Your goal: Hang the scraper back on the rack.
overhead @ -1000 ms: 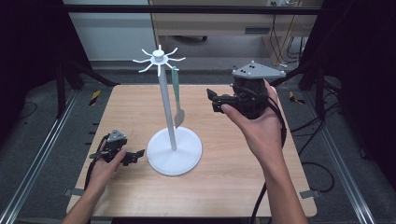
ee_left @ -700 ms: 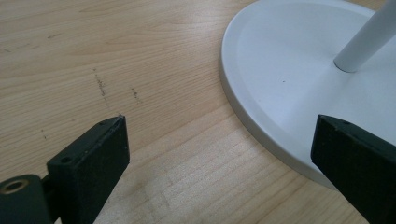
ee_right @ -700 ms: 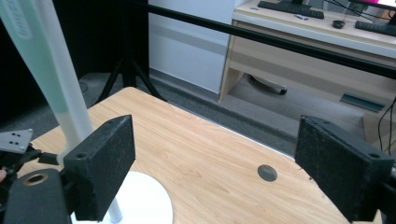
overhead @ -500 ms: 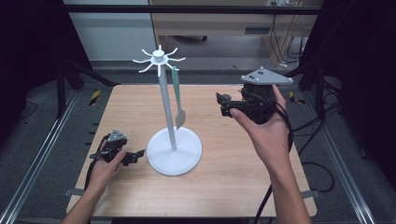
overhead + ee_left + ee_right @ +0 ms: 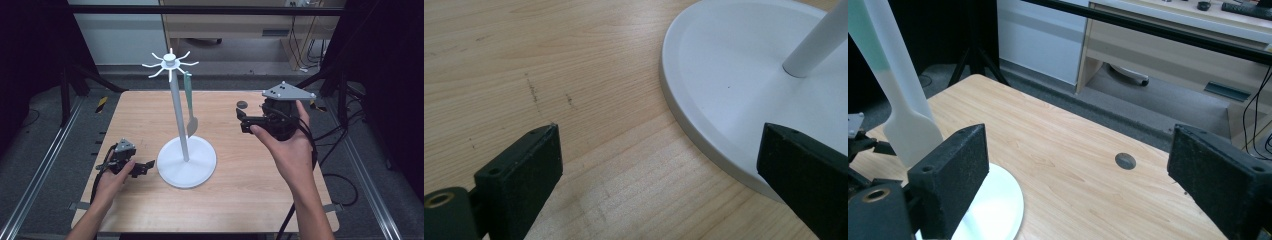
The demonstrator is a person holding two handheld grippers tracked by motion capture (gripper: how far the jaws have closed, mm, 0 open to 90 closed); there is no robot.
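Note:
A white hook stand point(image 5: 177, 115) rises from a round base point(image 5: 186, 161) in the middle of the wooden table point(image 5: 250, 190). A spatula point(image 5: 190, 107) with a green handle and a pale blade hangs from one of its top hooks. My left gripper point(image 5: 142, 167) rests on the table just left of the base, open, nothing between its jaws. In the left gripper view the gripper point(image 5: 661, 145) faces the base's rim point(image 5: 704, 135) and the pole point(image 5: 819, 40). My right gripper point(image 5: 242, 120) is held above the table right of the stand, open and empty. Its own view point(image 5: 1078, 150) has the spatula blade point(image 5: 910, 130) at the left.
A small dark round hole point(image 5: 242, 104) sits in the tabletop near the back right, also seen from the right gripper point(image 5: 1125, 160). Metal rails point(image 5: 45, 165) run along both table sides. A desk and cables point(image 5: 300, 45) stand behind the table.
My right gripper has drawn back to the right, away from the stand and the hanging spatula, and dropped a little. The left gripper has stayed where it was.

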